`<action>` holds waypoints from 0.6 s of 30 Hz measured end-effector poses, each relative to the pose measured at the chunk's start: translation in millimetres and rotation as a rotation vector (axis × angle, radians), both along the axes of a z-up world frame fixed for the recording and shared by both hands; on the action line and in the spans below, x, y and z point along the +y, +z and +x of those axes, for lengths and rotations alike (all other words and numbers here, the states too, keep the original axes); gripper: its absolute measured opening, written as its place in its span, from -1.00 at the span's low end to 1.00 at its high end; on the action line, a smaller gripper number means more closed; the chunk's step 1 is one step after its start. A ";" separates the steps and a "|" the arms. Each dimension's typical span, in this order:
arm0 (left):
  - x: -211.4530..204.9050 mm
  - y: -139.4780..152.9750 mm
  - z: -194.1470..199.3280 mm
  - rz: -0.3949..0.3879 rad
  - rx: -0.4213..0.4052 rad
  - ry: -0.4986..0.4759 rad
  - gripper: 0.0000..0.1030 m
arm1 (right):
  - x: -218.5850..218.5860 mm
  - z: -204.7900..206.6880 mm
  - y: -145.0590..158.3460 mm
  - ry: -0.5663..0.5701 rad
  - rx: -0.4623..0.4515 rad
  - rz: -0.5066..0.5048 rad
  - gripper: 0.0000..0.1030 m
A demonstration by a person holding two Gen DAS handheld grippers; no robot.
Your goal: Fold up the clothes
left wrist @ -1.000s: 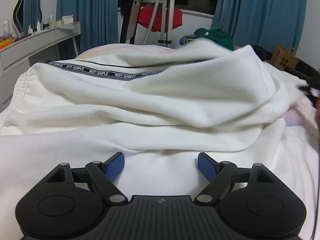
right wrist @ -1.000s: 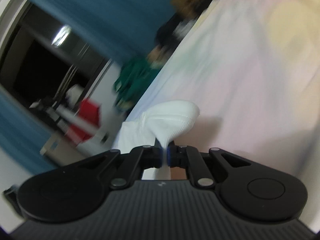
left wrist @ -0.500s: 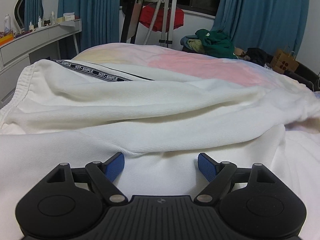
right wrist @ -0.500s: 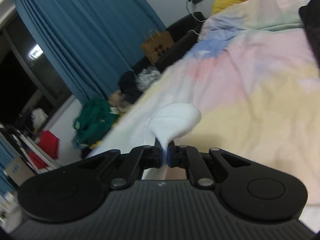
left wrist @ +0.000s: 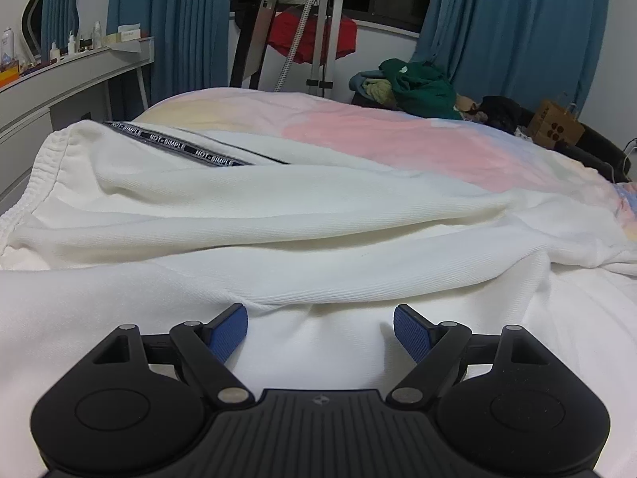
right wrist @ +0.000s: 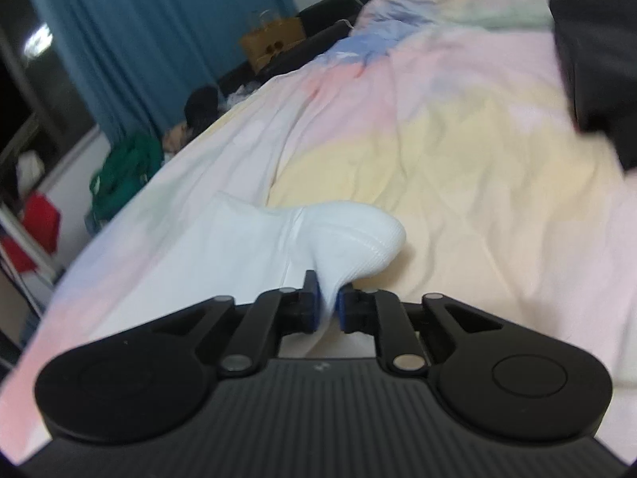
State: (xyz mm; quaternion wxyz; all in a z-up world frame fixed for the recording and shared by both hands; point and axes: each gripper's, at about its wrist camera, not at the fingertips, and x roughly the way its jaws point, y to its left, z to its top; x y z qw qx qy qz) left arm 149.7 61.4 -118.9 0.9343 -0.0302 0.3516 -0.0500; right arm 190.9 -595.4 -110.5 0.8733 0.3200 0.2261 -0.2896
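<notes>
Seen from the left wrist, the left hand-held gripper (left wrist: 320,328) hangs low over the white garment (left wrist: 278,215) with its 2 blue pads (left wrist: 227,328) spread wide apart and nothing between them. The garment lies in long soft folds across the bed (left wrist: 378,135), reaching from the near edge to the pastel bedcover behind. A dark band (left wrist: 179,145) printed with repeated white lettering runs along its upper left part, next to a gathered elastic edge. Beyond the bed stand blue curtains (left wrist: 517,28), a metal stand (left wrist: 318,40) with a red cloth on it, a heap of green clothes (left wrist: 422,87) and a brown paper bag (left wrist: 555,129). A grey surface (left wrist: 59,75) at the left carries small bottles.

Seen from the right wrist, the right hand-held gripper (right wrist: 327,306) has a bunched end of the white garment (right wrist: 258,247) between its 2 pads, and its jaws are opening; the cloth still fills the narrow gap and touches both pads. That end lies on the pink and yellow bedcover (right wrist: 458,151). A black item (right wrist: 597,67) lies on the bed at the far right, blurred.
</notes>
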 end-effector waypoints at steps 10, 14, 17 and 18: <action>-1.0 10.8 -13.8 0.005 -0.037 -0.029 0.60 | 53.8 -36.3 30.1 -0.010 -0.047 0.126 -0.22; -5.7 10.8 -15.6 0.028 -0.048 -0.036 0.59 | 105.1 -33.6 35.3 0.018 -0.014 0.233 -0.22; -6.1 11.2 -15.9 0.024 -0.043 -0.039 0.58 | 145.5 -36.9 44.5 0.061 -0.009 0.314 -0.22; -5.4 12.1 -16.3 0.021 -0.046 -0.039 0.58 | 157.5 -41.9 46.8 0.070 -0.031 0.339 -0.22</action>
